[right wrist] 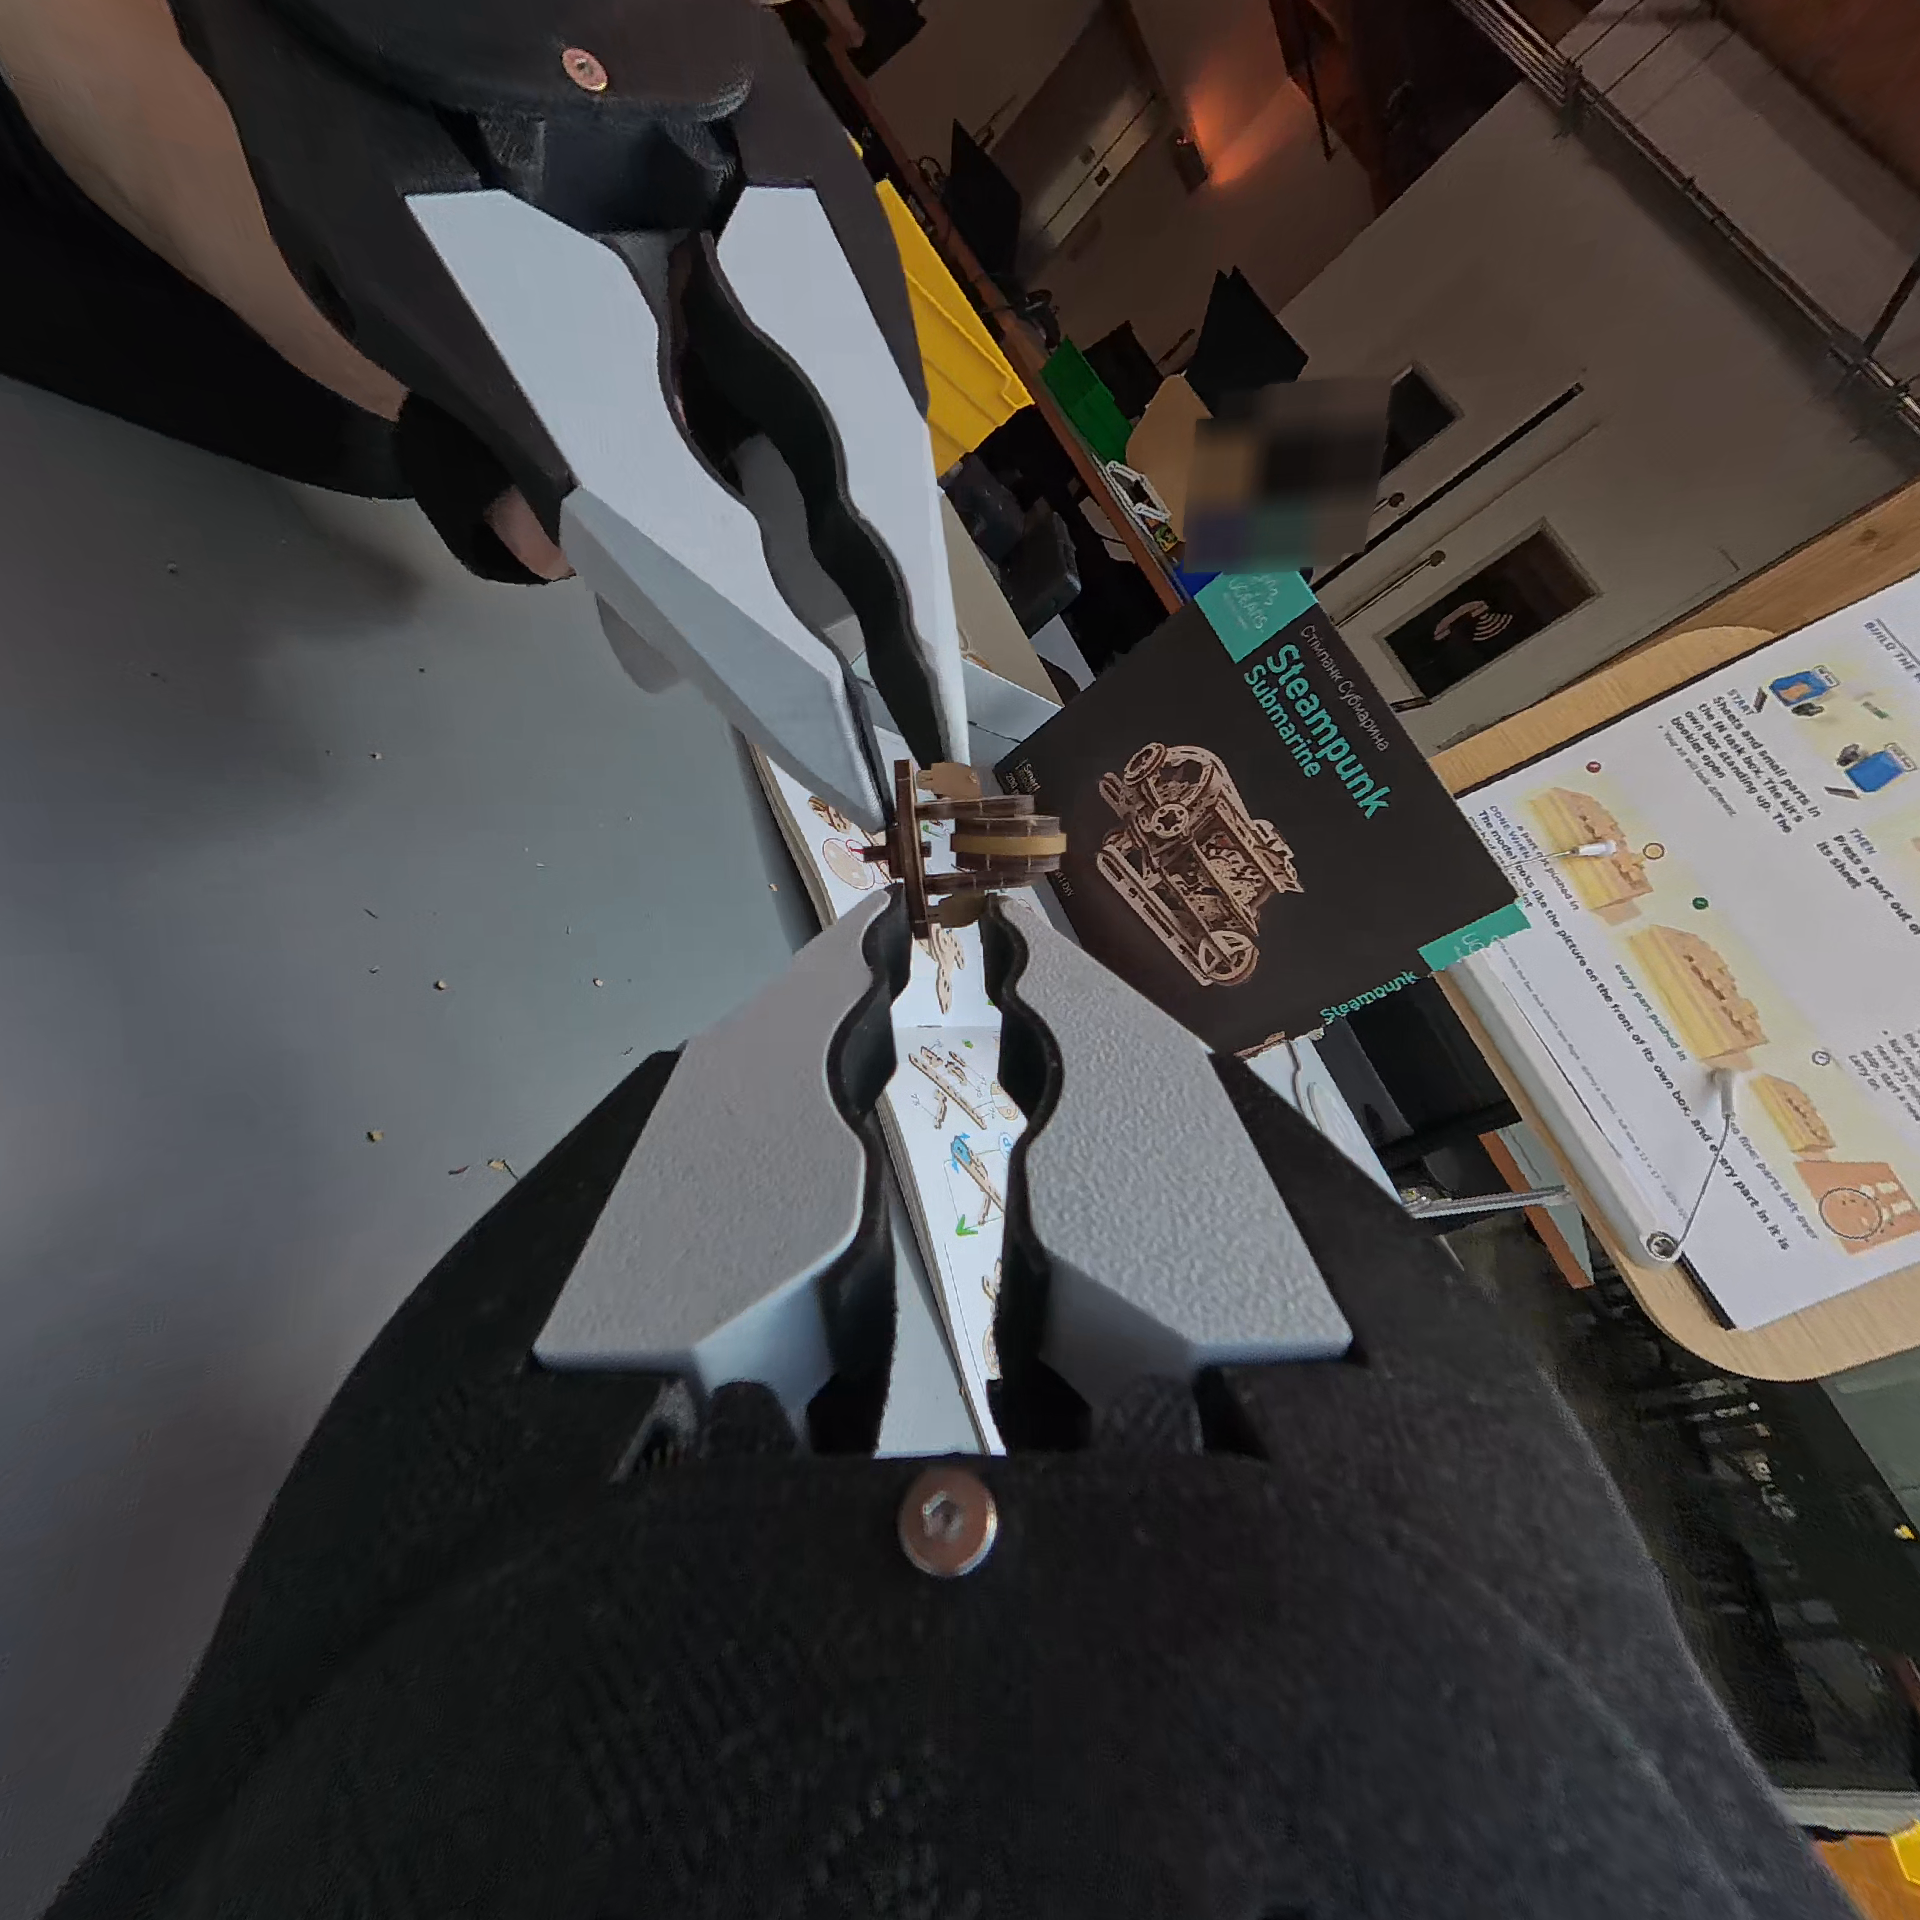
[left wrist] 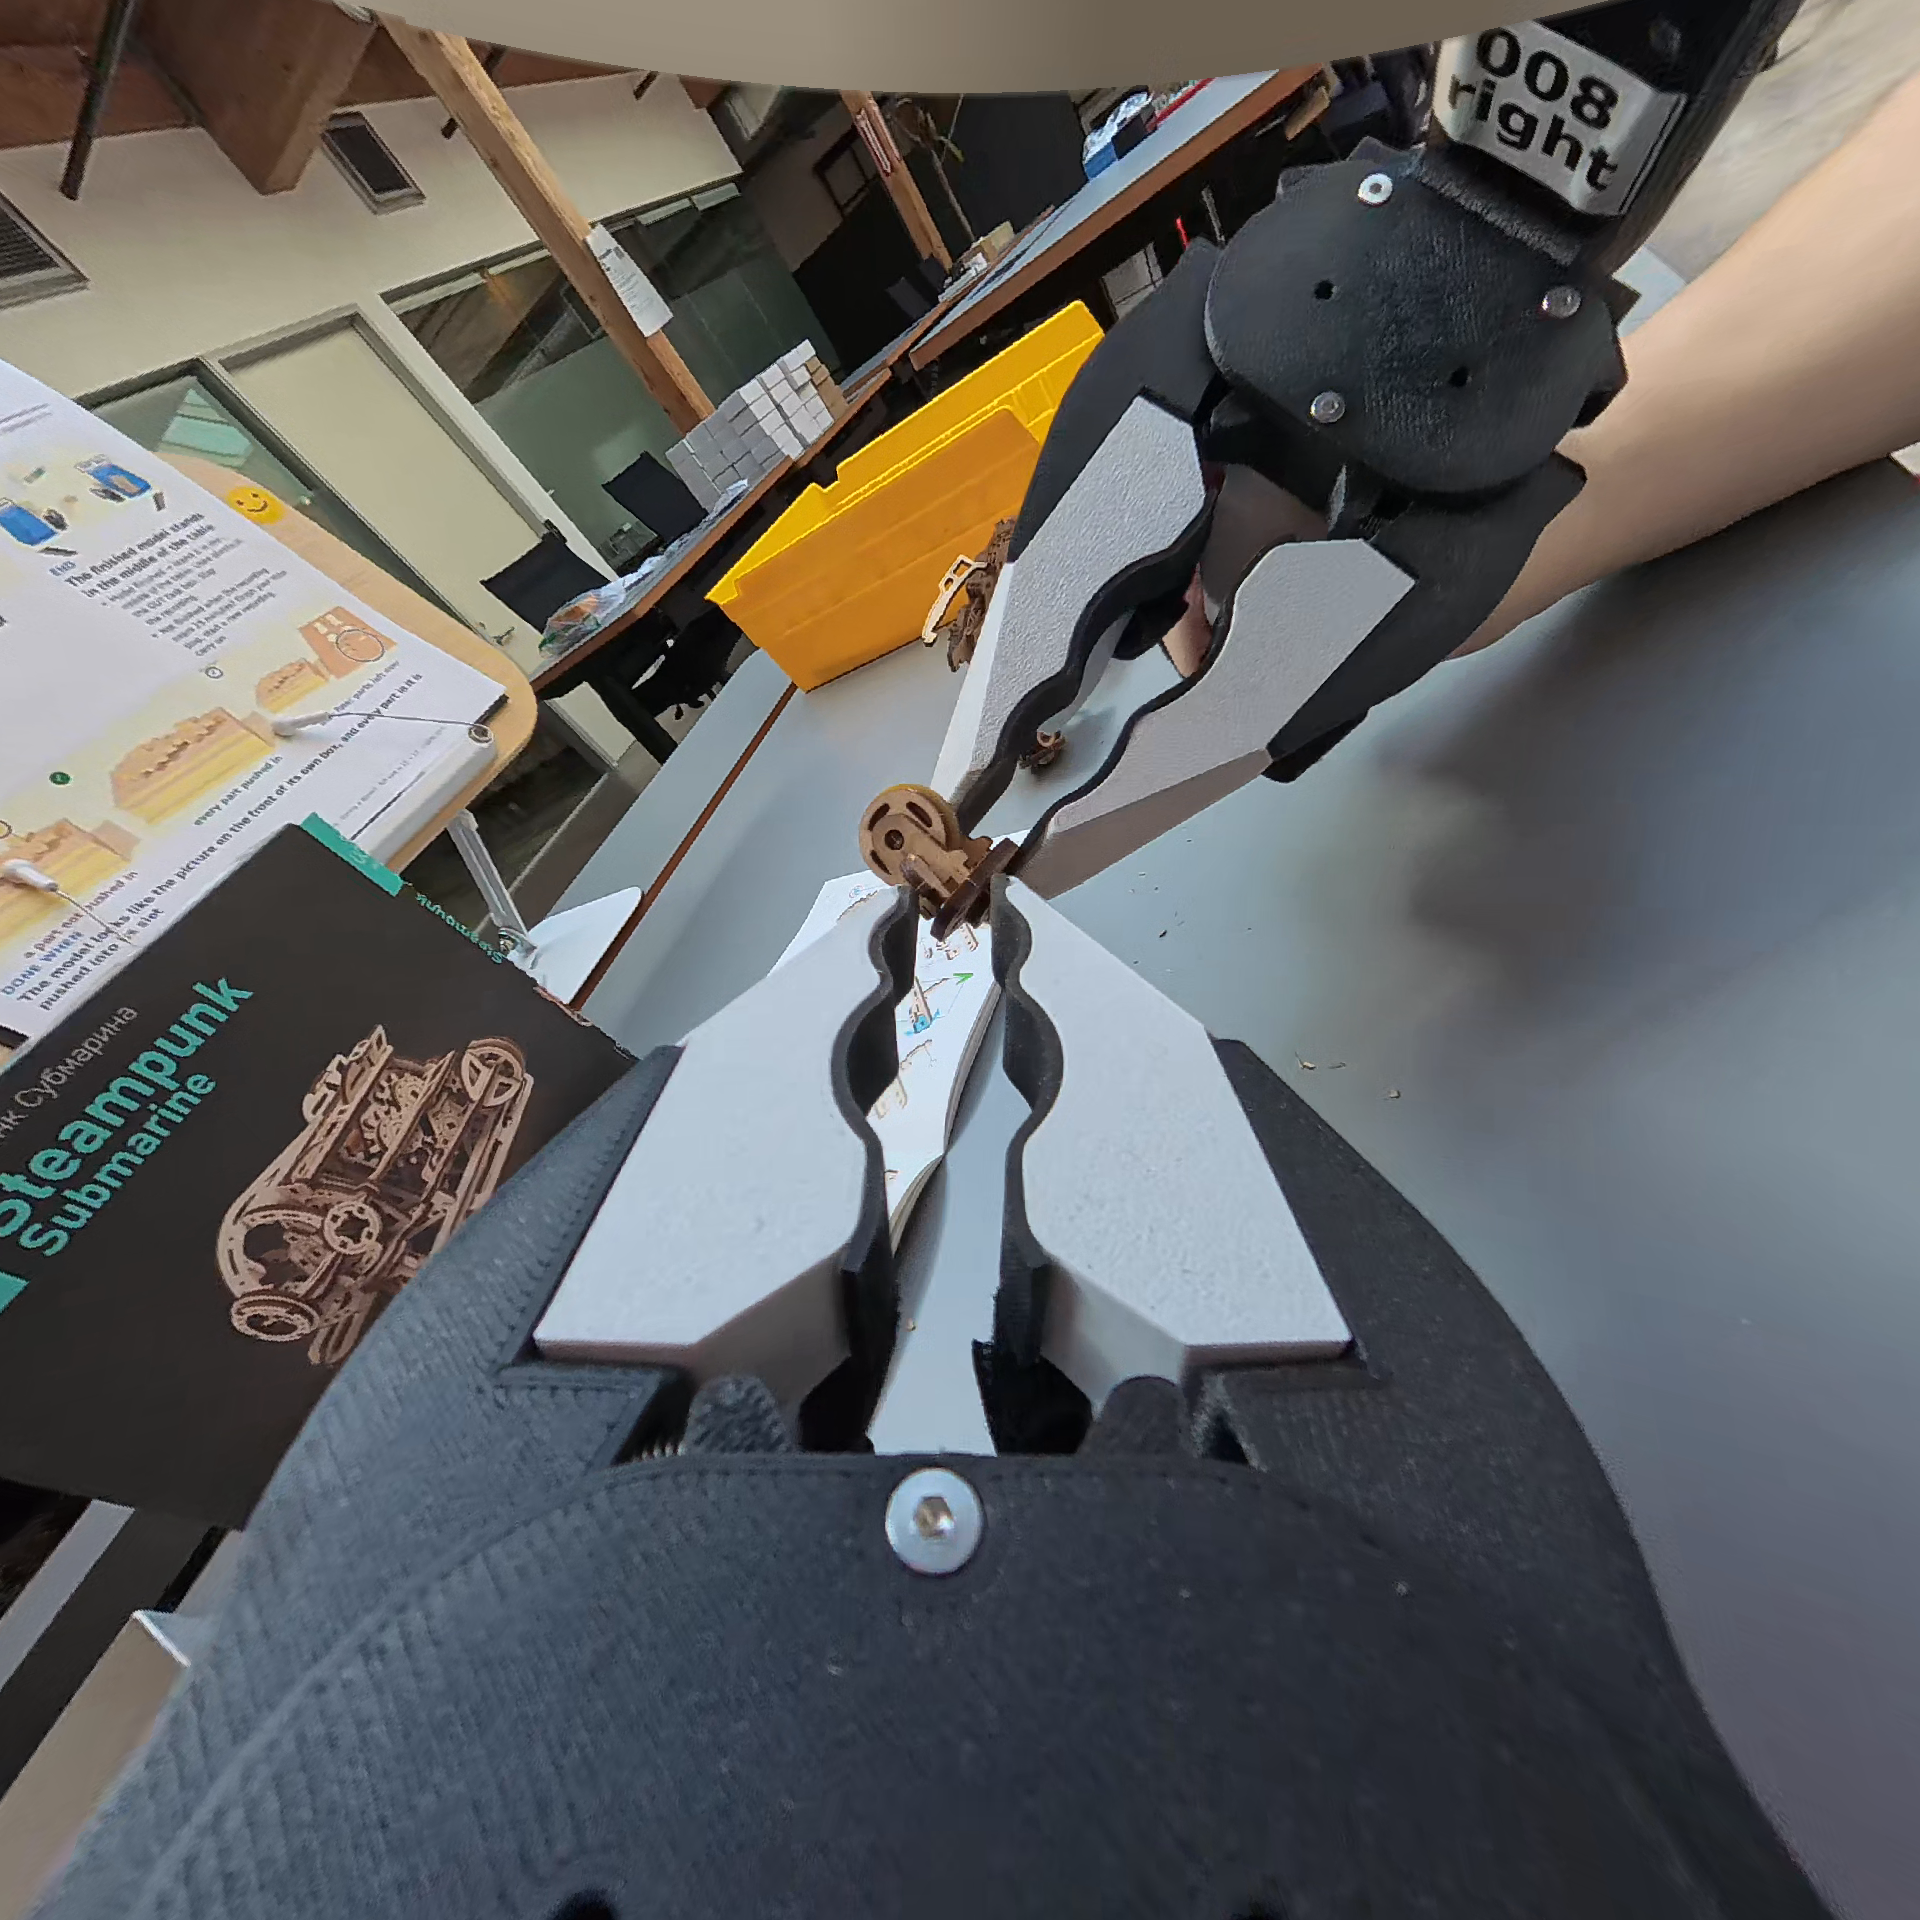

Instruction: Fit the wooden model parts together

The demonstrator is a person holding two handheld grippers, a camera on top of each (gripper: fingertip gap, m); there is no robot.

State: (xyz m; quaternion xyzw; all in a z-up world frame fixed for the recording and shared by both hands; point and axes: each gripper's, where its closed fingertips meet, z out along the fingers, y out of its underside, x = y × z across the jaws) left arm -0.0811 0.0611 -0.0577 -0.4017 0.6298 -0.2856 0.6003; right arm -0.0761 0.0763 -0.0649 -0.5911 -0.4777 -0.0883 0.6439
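Two grippers meet tip to tip above a table (left wrist: 1558,1039), a small wooden assembly (left wrist: 925,852) pinched between them. The left gripper (left wrist: 951,894) reaches in from the near side, the right gripper (left wrist: 992,831) from the far right. Directly below the assembly an open booklet (left wrist: 925,1049) lies on the table. Left of the booklet a box (left wrist: 260,1143) stands upright, and behind it, farther left, an instruction board (left wrist: 208,665) on a stand. A bin (left wrist: 904,520) sits at the table's far edge, with loose wooden parts (left wrist: 966,603) just beside it. More tables stand behind.
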